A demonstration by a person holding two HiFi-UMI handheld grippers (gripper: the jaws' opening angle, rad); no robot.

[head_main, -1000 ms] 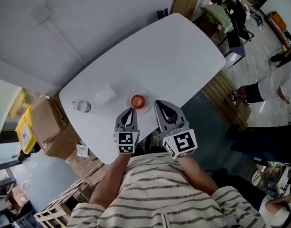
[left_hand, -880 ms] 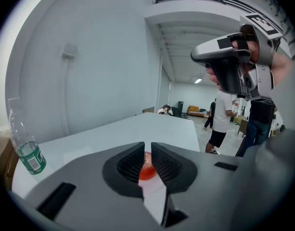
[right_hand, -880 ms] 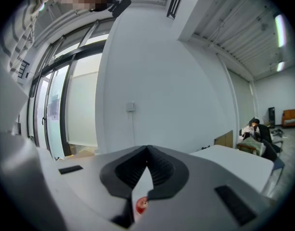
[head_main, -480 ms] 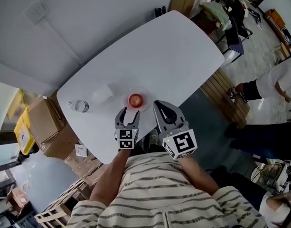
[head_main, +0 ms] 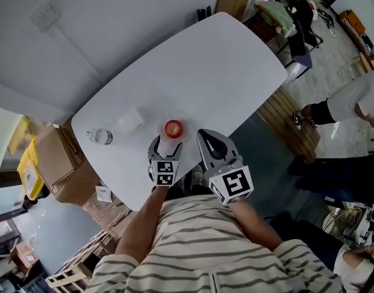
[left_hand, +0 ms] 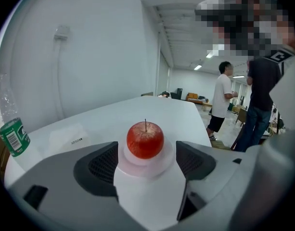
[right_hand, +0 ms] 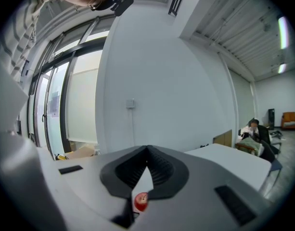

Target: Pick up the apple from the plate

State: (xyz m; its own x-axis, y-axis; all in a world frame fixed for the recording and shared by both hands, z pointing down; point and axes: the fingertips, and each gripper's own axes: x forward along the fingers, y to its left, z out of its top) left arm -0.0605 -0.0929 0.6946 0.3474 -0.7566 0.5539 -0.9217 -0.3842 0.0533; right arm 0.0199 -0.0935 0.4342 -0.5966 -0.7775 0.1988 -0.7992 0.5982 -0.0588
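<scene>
A red apple point(head_main: 173, 127) point(left_hand: 145, 139) with its stem up sits on a small white plate point(head_main: 182, 137) point(left_hand: 162, 160) near the front edge of the white table point(head_main: 211, 72). My left gripper point(head_main: 165, 145) point(left_hand: 146, 166) is just short of the plate, and its jaws are opening wide. The apple lies ahead of the tips, with nothing between the pads point(left_hand: 101, 167). My right gripper point(head_main: 202, 134) point(right_hand: 148, 152) hovers beside the plate on its right, tips together, empty. The apple point(right_hand: 141, 201) shows small below those tips.
A clear bottle with a green label point(head_main: 100, 137) point(left_hand: 13, 136) and a flat white packet point(head_main: 133, 119) point(left_hand: 65, 137) lie left of the plate. Cardboard boxes point(head_main: 58, 157) stand off the table's left. People stand at the right point(head_main: 351, 105) point(left_hand: 223, 100).
The left gripper's jaws have gone from shut to wide open, and it has sunk closer to the table in front of the plate. The right gripper has kept still.
</scene>
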